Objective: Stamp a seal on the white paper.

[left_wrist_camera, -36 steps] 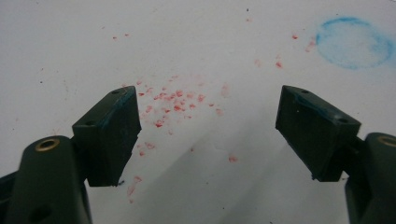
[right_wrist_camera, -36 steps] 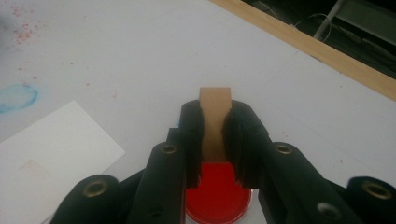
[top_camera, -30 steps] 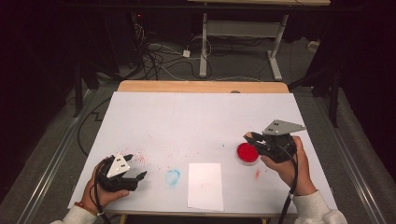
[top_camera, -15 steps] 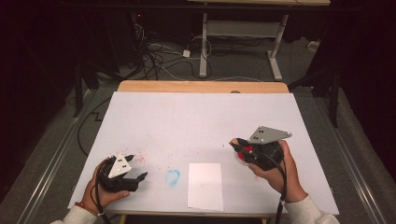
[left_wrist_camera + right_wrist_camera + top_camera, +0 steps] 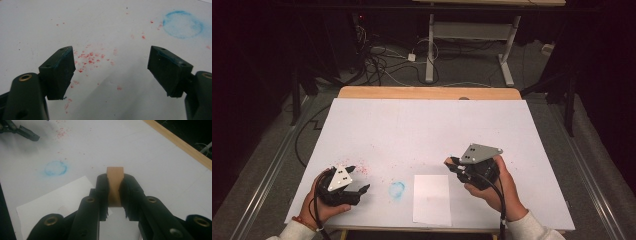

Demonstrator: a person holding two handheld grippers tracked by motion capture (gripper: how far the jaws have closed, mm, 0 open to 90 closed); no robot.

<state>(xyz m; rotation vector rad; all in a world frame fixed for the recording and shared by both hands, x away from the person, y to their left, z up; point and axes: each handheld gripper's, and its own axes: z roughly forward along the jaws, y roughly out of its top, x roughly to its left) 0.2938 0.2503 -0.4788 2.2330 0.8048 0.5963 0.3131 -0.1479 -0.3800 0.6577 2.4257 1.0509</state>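
My right gripper (image 5: 451,164) (image 5: 115,180) is shut on a small tan wooden block (image 5: 115,173), held just above the table near the upper right corner of a white sheet of paper (image 5: 432,200) (image 5: 50,202). The block's tip (image 5: 447,161) peeks out at the jaws in the high view. My left gripper (image 5: 359,178) (image 5: 111,67) rests low at the front left, open and holding nothing, over scattered red specks (image 5: 90,57) (image 5: 362,170). A blue ring stain (image 5: 397,189) (image 5: 182,23) (image 5: 55,168) lies between the left gripper and the paper.
The white tabletop (image 5: 427,125) has a wooden strip (image 5: 427,92) along its far edge. Cables and a metal stand (image 5: 467,30) sit on the dark floor beyond. The other gripper (image 5: 22,131) shows far off in the right gripper view.
My right gripper closed over the red round thing at the right, then moved left toward the paper. That red thing no longer lies on the table. The left gripper stayed put.
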